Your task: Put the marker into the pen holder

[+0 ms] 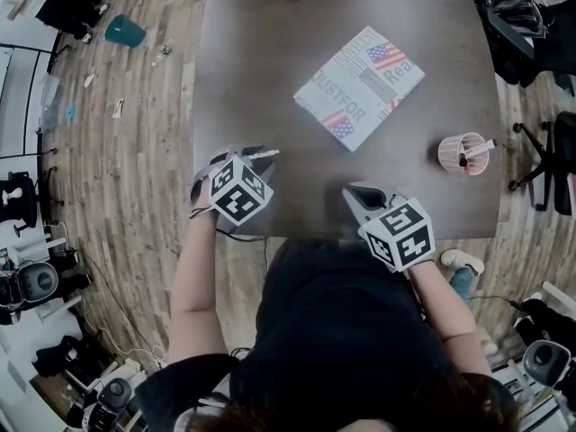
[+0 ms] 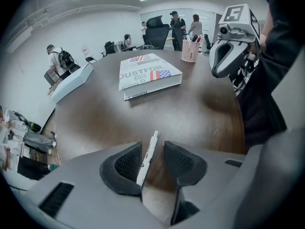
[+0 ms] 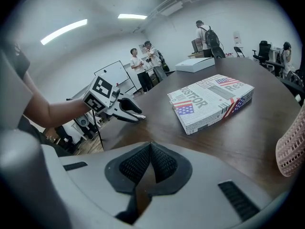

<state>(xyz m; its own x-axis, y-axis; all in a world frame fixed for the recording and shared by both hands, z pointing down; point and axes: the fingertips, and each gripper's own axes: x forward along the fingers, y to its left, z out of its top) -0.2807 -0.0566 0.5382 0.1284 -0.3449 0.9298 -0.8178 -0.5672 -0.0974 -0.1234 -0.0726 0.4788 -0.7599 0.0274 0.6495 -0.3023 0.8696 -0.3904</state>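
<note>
Marker (image 2: pixel 147 162): a thin white stick with a narrower stepped tip and some small dark print on its side that is too small to read.
Marker place: it is between the two jaws of the left gripper (image 2: pixel 153 149), near the table edge on the person's side. Its tip points away toward the book. Its near end goes out of sight under the jaws. It is close against the left pad, and a clear gap stays between it and the right pad. It seems to lie on the table, but I cannot say this for sure.
Left gripper: the jaws stand wide apart around the marker and do not clamp it.
Right gripper (image 3: pixel 150 146): the two dark ribbed pads meet at their tips and nothing is between them. In the head view it is over the near edge of the table, to the right of the left gripper and apart from it.
Pen holder (image 1: pixel 463 154): a pink round cup with mesh walls, upright near the right edge of the table and well apart from the marker. Some pens already stand in it.
Book (image 1: pixel 360 86): flat on the table between the grippers and the far side, with a white cover, grey print and flag pictures.
Table (image 1: pixel 270 43): a dark brown wooden top.
</note>
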